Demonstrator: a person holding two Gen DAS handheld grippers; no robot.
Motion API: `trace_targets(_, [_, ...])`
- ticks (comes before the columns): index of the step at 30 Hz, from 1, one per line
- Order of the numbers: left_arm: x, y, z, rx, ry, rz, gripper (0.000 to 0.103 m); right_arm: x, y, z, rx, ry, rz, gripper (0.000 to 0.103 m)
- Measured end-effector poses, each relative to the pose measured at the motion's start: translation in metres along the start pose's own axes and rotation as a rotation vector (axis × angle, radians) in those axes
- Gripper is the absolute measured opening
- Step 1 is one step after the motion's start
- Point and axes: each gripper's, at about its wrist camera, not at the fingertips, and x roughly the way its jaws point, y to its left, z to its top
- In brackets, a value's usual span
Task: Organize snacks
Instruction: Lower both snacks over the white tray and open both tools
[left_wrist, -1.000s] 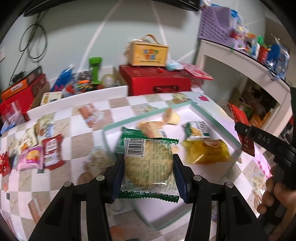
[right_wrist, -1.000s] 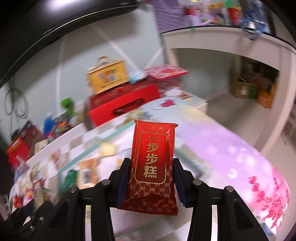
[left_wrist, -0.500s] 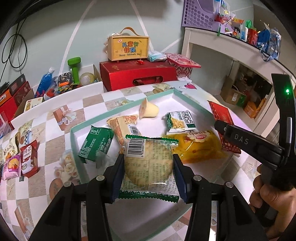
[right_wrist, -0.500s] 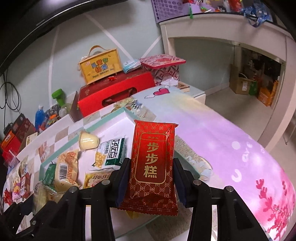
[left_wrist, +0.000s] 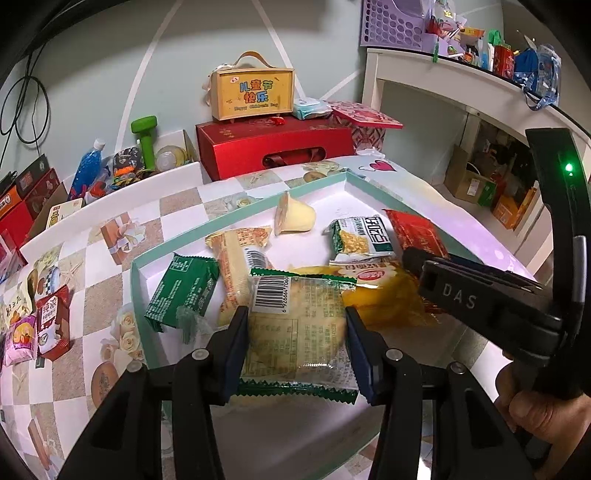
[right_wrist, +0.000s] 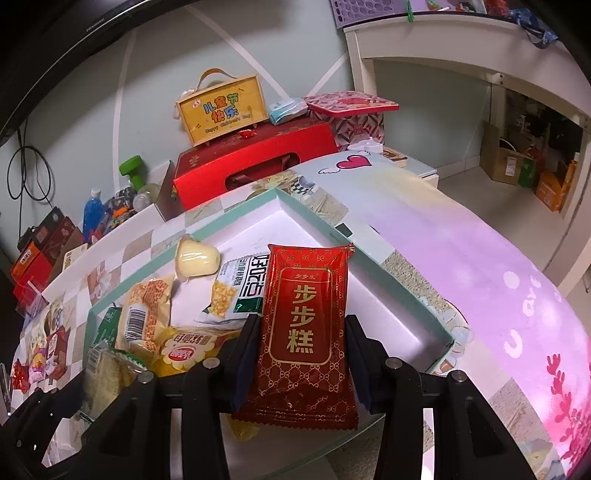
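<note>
Left wrist view: left gripper (left_wrist: 295, 347) clamped on clear cracker packet (left_wrist: 297, 325), held over near end of teal-rimmed tray (left_wrist: 236, 218); green packet (left_wrist: 183, 290), jelly cup (left_wrist: 295, 219) lying in tray.

Right wrist view: right gripper (right_wrist: 301, 360) clamped on red cake packet (right_wrist: 304, 332), upright above tray's near right part.
</note>
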Motion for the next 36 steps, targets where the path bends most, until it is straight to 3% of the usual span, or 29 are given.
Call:
trace_targets(11, [0.006, -0.015, 0.004, 0.041, 0.011, -0.035, 0.052, 0.000, -0.007, 0.002, 0.027, 0.027, 0.009, 0.050])
trace_targets(14, [0.005, -0.013, 0.006, 0.038, 0.026, -0.030, 0.055, -0.001, -0.007, 0.003, 0.027, 0.033, 0.013, 0.050])
trace_targets(16, [0.003, -0.013, 0.007, 0.039, 0.031, -0.027, 0.066, -0.003, -0.007, 0.004, 0.021, 0.029, 0.009, 0.050])
trace_targets(22, [-0.009, -0.009, 0.012, 0.032, 0.021, -0.018, 0.068, -0.015, -0.006, 0.007, 0.007, 0.014, -0.008, 0.050])
trace_targets(30, [-0.016, 0.024, 0.015, -0.084, 0.023, 0.053, 0.070, -0.026, -0.001, 0.007, -0.020, 0.053, -0.035, 0.053])
trace_targets(36, [-0.014, 0.060, 0.010, -0.180, 0.029, 0.154, 0.076, -0.030, 0.008, 0.003, -0.044, 0.100, -0.045, 0.058])
